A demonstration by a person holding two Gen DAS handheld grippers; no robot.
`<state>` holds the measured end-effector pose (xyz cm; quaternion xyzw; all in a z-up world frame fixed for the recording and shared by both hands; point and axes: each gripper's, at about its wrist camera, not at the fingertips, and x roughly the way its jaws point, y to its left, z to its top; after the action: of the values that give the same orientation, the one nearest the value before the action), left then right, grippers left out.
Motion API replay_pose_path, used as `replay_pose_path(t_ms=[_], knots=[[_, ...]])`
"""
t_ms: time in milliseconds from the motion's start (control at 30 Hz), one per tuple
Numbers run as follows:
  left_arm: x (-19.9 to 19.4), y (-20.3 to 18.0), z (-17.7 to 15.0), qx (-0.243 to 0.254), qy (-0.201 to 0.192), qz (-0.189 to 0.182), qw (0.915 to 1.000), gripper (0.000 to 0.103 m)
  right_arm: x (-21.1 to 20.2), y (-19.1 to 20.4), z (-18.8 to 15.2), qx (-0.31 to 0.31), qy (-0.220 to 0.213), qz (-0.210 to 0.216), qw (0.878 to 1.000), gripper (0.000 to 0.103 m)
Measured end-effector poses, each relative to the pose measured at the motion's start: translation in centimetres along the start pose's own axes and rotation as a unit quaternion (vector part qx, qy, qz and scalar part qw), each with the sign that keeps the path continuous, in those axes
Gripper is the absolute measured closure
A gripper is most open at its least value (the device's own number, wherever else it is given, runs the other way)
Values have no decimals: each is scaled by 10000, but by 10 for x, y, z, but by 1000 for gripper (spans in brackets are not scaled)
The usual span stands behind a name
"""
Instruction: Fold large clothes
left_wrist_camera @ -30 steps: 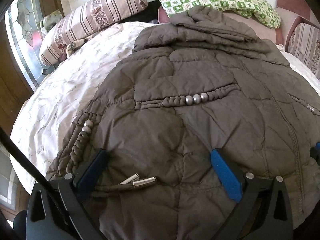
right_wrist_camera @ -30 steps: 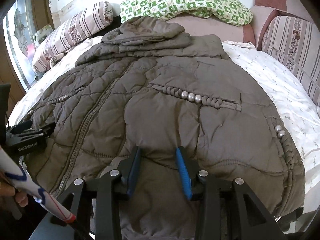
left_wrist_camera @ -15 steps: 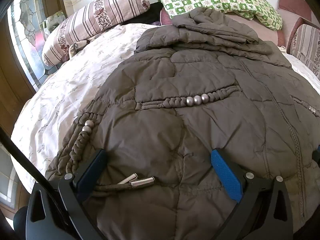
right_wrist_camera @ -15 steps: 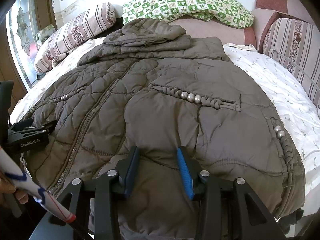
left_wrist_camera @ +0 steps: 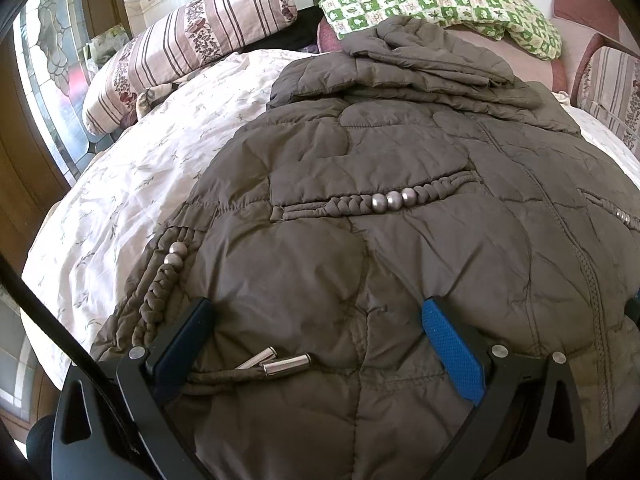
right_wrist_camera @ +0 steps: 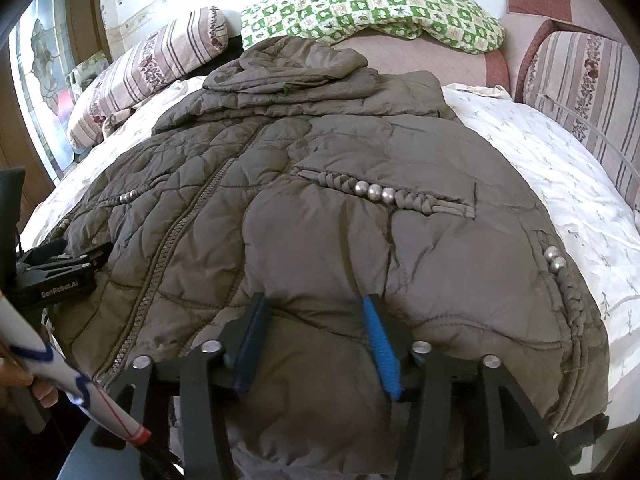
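Jacket (left_wrist_camera: 400, 240) flat on bed (left_wrist_camera: 140, 168), hem between both tools' parted fingers

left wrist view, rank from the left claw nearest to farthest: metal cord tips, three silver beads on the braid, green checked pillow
1. Metal cord tips: between the left claw's fingers, left of middle.
2. Three silver beads: mid-jacket, straight ahead.
3. Green checked pillow: far end, beyond the hood.

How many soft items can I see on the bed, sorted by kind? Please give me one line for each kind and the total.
Brown quilted jacket: 1
Striped pillows: 2, one at the far left and one at the right edge
Green checkered pillow: 1
White floral bedsheet: 1
Total: 5
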<state>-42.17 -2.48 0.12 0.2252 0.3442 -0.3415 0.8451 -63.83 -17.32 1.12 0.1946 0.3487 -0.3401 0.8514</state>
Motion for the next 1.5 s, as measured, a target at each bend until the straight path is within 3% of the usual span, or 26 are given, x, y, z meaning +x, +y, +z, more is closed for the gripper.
replay_pose_path(t_ms=[267,400,500,633,733,800,833,867,900,967,1167,1233,1333,1400,1467,1500], knots=[[-4,1,-1,-6,2,-57,10000,0,-8,-10,1,161,46,247,9996,45],[-18,9,-1,-20,33,-259,9997,0,-28,-25,3,488,-170,350,9981,44],[-40,34,0,-441,-24,-576,9974,0,-48,-47,5,868,-417,354,9947,42],[-61,85,0,-1104,-132,-685,9914,0,-68,-79,4,1359,-634,163,9886,40],[-51,137,-4,-1912,207,-1068,9755,10,-73,-93,2,1636,-740,57,9837,39],[-36,162,-10,-2435,527,-1356,9589,26,-72,-98,1,1785,-712,123,9813,39],[-28,170,-14,-2667,675,-1600,9480,27,-71,-100,1,1840,-693,153,9804,39],[-19,179,-17,-2942,808,-1961,9319,29,-72,-101,0,1856,-688,171,9801,39],[-15,182,-20,-3058,850,-2113,9244,29,-72,-100,0,1833,-686,166,9805,39],[-10,184,-19,-3130,833,-2275,9183,29,-73,-99,0,1781,-692,132,9815,39],[-11,161,-9,-2906,688,-2582,9188,30,-74,-107,-5,1908,-701,61,9791,39],[-13,143,-9,-2692,715,-2494,9275,30,-78,-113,-6,2013,-763,-3,9766,39],[-14,123,-23,-2532,836,-2534,9299,30,-83,-123,-5,2153,-873,-100,9726,39],[-17,104,-35,-2360,876,-2463,9359,31,-87,-130,-6,2267,-932,-177,9693,39],[-24,91,-39,-2050,719,-2241,9501,31,-89,-140,-7,2401,-956,-270,9657,38],[-27,91,-37,-2025,614,-2176,9528,32,-89,-145,-8,2477,-947,-295,9637,38]])
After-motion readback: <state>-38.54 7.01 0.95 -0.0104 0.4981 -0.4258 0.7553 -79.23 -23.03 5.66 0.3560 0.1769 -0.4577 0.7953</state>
